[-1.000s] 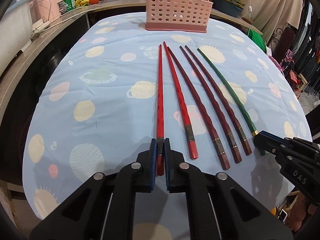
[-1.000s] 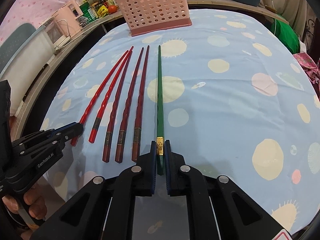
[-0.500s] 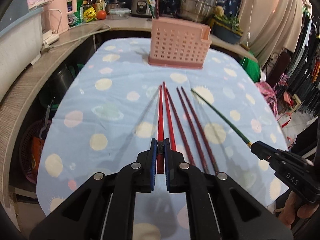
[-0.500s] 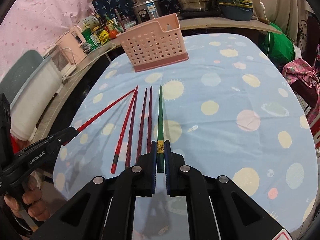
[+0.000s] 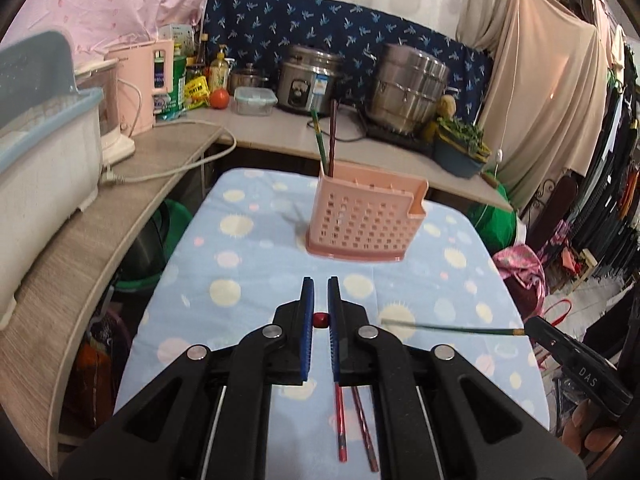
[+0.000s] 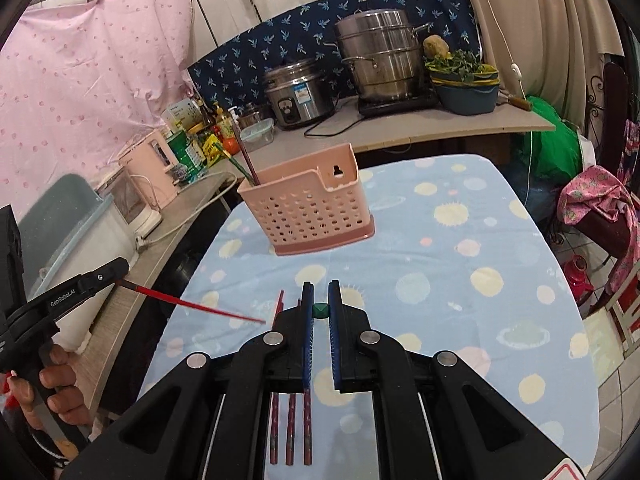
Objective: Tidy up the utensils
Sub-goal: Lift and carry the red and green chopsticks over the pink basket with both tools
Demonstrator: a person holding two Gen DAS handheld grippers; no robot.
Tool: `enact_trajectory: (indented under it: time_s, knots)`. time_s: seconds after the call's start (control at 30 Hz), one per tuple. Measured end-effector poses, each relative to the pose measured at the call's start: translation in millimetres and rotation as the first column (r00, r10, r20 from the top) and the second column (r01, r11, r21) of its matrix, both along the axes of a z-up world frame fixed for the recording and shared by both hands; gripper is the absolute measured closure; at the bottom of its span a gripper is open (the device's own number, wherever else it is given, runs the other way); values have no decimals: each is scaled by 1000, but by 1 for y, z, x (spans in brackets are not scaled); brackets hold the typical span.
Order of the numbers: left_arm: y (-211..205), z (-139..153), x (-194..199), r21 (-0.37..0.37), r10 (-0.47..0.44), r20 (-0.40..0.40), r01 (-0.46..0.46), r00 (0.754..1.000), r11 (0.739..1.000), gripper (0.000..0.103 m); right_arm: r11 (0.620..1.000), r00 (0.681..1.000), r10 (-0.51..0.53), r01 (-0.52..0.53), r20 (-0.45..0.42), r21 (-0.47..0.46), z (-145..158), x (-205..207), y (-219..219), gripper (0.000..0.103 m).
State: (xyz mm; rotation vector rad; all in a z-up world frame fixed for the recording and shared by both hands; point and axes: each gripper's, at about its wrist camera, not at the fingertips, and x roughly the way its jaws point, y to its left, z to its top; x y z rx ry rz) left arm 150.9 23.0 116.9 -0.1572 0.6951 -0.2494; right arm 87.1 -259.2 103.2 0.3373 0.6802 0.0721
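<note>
A glossy red chopstick is pinched by its thick end in the left gripper, held clear above the table in front of the pink perforated plastic utensil holder; from the right wrist view its long axis runs sideways, tip pointing in toward the table's middle. A slim green chopstick is likewise clamped in the right gripper, crossing sideways the other way, also lifted in front of the holder. Three dark red chopsticks lie parallel on the blue spotted tablecloth, nearer than the holder, pointing toward it. The cloth between them and the holder is bare. A green and a dark red chopstick stand upright in the holder's left end. Beyond the holder, the wooden counter carries pots. Both grippers are held level, facing the holder.
</note>
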Motion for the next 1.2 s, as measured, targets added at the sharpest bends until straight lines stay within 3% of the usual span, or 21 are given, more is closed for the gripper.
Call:
enact_trajectory:
  time_s: [0.37, 0.57, 0.77, 0.97, 1.2]
  knots:
    - [-8, 67, 56, -48, 5, 106, 0, 994, 999, 96, 999, 983, -42, 38, 180, 27, 69, 51, -15, 96]
    - [-14, 118, 87, -76, 42, 227, -26, 973, 997, 96, 994, 943, -96, 76, 318, 72, 113, 93, -23, 96]
    - [-26, 151, 129, -89, 79, 318, -53, 945, 995, 96, 986, 905, -150, 106, 398, 130, 140, 147, -28, 96]
    - [-30, 149, 171, -99, 112, 350, -82, 930, 992, 96, 983, 907, -173, 136, 384, 122, 127, 196, -29, 96]
    - [-37, 117, 209, -90, 115, 290, -93, 950, 992, 96, 986, 951, -155, 131, 266, 106, 74, 226, -29, 96]
